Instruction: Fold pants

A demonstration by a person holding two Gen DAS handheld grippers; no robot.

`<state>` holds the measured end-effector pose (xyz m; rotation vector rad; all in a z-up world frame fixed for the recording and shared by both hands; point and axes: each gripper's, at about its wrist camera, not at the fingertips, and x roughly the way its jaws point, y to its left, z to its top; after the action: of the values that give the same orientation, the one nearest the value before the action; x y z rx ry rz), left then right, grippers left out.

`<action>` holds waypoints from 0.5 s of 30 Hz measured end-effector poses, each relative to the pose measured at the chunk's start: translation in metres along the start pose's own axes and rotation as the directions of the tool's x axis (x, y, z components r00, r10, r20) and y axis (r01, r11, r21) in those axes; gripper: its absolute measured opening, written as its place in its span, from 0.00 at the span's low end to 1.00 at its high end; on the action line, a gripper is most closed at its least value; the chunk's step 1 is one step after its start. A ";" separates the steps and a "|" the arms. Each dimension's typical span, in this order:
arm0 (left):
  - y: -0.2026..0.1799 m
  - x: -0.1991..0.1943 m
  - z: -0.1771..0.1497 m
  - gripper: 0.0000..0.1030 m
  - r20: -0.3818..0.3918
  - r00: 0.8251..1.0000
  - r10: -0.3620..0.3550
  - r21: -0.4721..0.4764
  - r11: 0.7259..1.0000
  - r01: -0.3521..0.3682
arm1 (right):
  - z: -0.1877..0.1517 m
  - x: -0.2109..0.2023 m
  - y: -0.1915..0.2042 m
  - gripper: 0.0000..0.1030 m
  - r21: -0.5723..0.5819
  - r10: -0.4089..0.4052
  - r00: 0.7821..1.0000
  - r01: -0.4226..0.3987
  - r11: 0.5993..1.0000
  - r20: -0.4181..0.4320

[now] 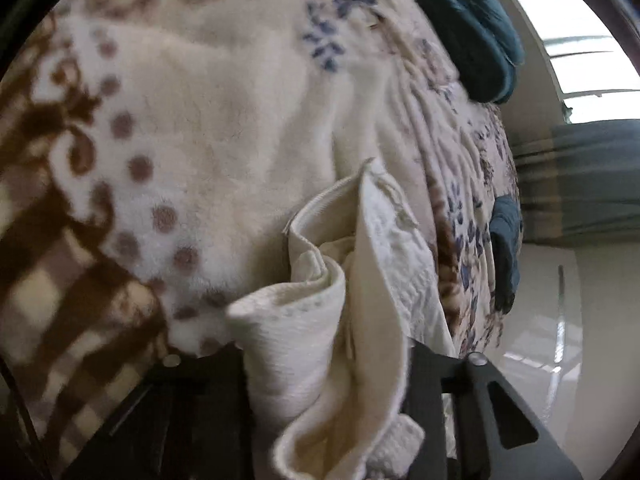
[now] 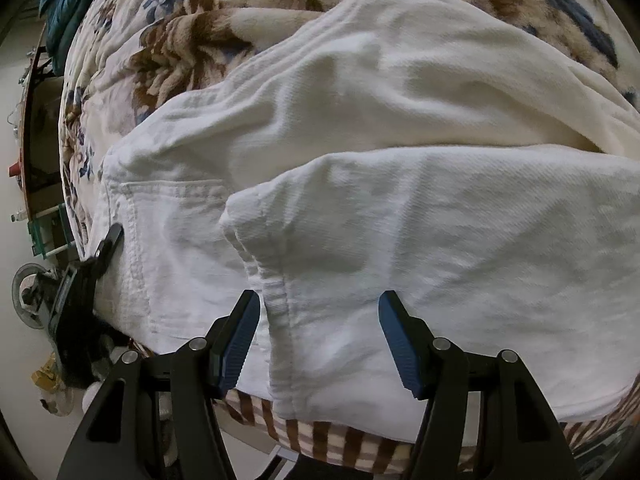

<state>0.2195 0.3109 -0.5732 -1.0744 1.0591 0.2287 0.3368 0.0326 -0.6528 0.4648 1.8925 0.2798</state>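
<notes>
bed: floral fleece blanket (image 1: 208, 120) | floor (image 1: 532, 336): pale, glossy | window (image 1: 588, 44): bright daylight | shelf (image 2: 34, 128), perhaps

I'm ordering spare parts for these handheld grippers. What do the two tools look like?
The right tool has black angular linkage arms with triangular cut-outs, round silver pivot pins and blue ribbed finger pads. The left tool shows the same black frame and silver pins; cloth hides its pads. No cables or markings show.

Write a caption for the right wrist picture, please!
Open right hand-held gripper poised over white pants on a floral blanket.
</notes>
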 end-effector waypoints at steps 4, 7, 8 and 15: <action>-0.041 -0.021 -0.018 0.21 0.043 0.999 -0.014 0.135 0.991 0.008 | -0.001 -0.003 -0.004 0.63 -0.015 0.000 1.000 0.000 1.000 -0.002; -0.069 -0.032 -0.027 0.21 0.052 0.998 -0.043 0.180 0.983 0.033 | -0.004 -0.008 -0.006 0.63 -0.028 0.003 1.000 -0.003 1.000 0.000; -0.079 -0.040 -0.032 0.21 0.062 0.997 -0.052 0.198 0.980 0.038 | -0.005 -0.011 -0.008 0.63 -0.032 0.004 1.000 -0.004 0.999 0.001; -0.165 -0.061 -0.086 0.21 0.040 0.988 -0.148 0.349 0.929 0.125 | -0.015 -0.048 -0.050 0.63 -0.021 0.060 0.997 -0.059 0.998 0.043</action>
<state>0.2384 0.1781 -0.4307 -0.8115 0.9198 -0.0354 0.3285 -0.0331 -0.6270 0.5104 1.8336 0.3247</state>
